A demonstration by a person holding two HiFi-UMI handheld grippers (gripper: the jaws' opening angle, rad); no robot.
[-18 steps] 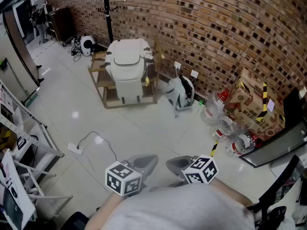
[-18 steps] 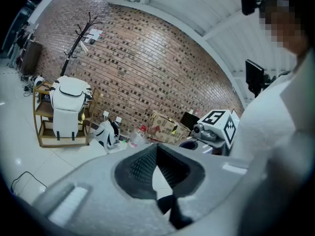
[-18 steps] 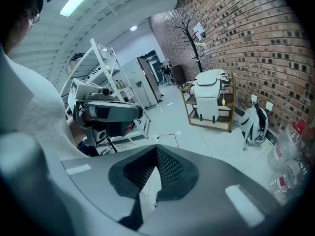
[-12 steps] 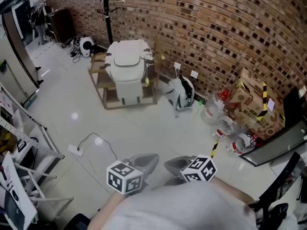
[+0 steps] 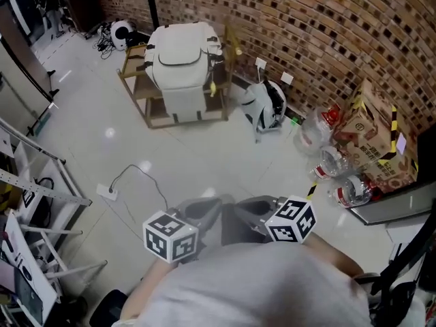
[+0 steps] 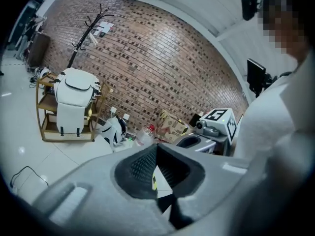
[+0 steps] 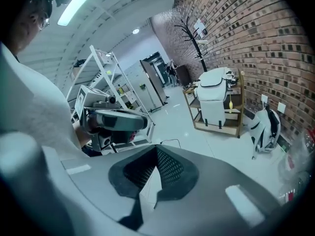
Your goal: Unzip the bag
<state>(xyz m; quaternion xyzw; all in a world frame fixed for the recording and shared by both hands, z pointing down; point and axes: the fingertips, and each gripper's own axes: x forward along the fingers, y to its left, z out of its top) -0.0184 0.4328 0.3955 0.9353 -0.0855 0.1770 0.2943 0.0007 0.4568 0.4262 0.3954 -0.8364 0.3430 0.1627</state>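
**Bag** [image 5: 180, 63]: white, upright, closed, on the top tier of a low wooden rack [image 5: 144, 109]. It stood at the far side of the room, just before the brick wall [image 5: 327, 26] and well apart from both claws. It also showed in the left gripper view [image 6: 73, 100] and the right gripper view [image 7: 214, 98].

**Left claw** [image 6: 156, 150]: tips together, only a thin sliver of floor showing between the pads lower down, nothing held. In the head view it was at near centre [image 5: 204, 210], above the pale tiled floor [image 5: 204, 162].

**Right claw** [image 7: 157, 152]: tips likewise met, nothing between them. In the head view it lay just right of the left claw [image 5: 253, 208], the two side by side and pointing toward the far wall.

**Second bag** [image 5: 264, 106]: white and black, slumped on the floor right of the rack, against the wall.

**Coat stand** [image 5: 151, 2]: black, behind the rack.

**Cardboard box** [image 5: 373, 140]: far right, by the wall, with clear plastic bottles [image 5: 334, 172] heaped on the floor before it.

**Cable** [image 5: 133, 186]: dark, looping across the floor to a white plug block, left of the claws.

**Metal shelving** [image 5: 34, 196]: white frame, near left.
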